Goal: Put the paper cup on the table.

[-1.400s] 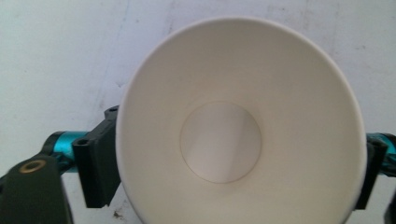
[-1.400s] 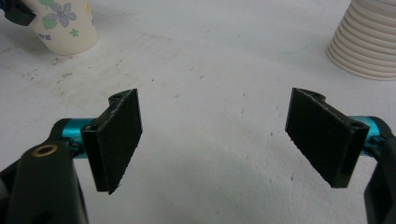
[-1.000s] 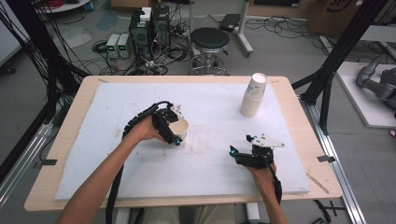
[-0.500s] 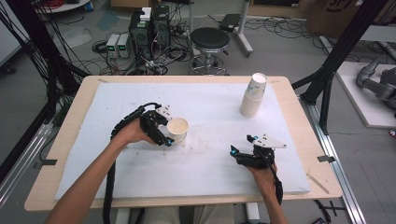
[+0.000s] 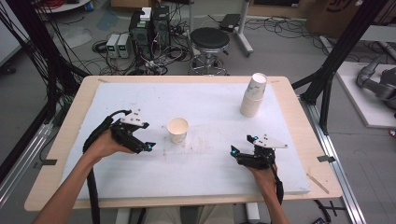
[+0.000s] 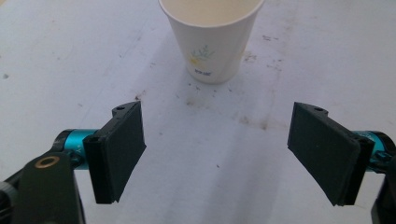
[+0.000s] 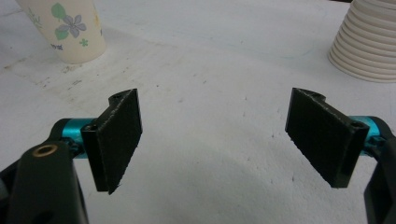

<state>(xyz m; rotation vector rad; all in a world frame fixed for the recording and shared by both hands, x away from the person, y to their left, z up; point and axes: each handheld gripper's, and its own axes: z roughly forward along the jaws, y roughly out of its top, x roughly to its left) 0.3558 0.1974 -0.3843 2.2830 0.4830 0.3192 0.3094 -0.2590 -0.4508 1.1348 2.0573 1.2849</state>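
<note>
Both grippers gape empty, so the left gripper (image 5: 148,146) should clear the upright paper cup (image 5: 178,129) sideways while the right gripper (image 5: 233,151) waits short of the cup stack (image 5: 253,95).

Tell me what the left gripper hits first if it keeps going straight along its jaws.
Likely the single paper cup: it stands upright dead ahead of the open left gripper, with bare white mat between. Exact depth is unclear.

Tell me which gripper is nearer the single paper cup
Left. The left gripper sits just left of the cup; the right gripper is farther off to its right.
</note>
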